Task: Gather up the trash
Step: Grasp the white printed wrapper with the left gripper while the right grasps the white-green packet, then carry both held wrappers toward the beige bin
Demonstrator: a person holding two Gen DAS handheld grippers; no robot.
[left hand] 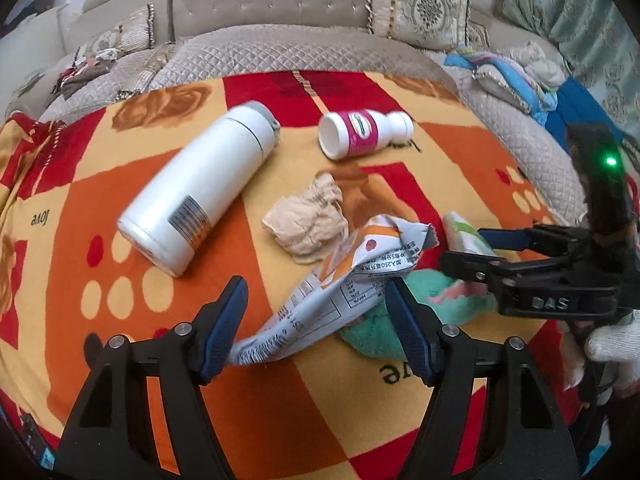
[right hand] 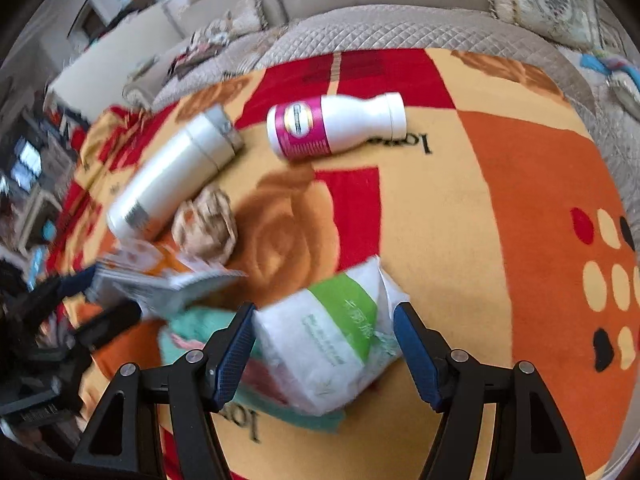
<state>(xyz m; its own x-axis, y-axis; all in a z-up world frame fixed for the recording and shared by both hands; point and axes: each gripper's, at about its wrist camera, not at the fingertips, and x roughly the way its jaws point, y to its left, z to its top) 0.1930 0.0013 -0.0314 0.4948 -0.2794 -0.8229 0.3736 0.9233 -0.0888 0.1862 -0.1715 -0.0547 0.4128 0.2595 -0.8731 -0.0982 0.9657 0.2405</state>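
Trash lies scattered on a red-and-orange patterned blanket before a quilted sofa. The left tongs stand open around a crumpled printed wrapper — whether the pads touch it cannot be told. Just right of the wrapper, the right tongs straddle a white-and-green tissue pack, jaws apart, over a teal cloth. Beyond the wrapper sit a crumpled beige tissue, a white flask and — farther back — a small pink-labelled bottle.
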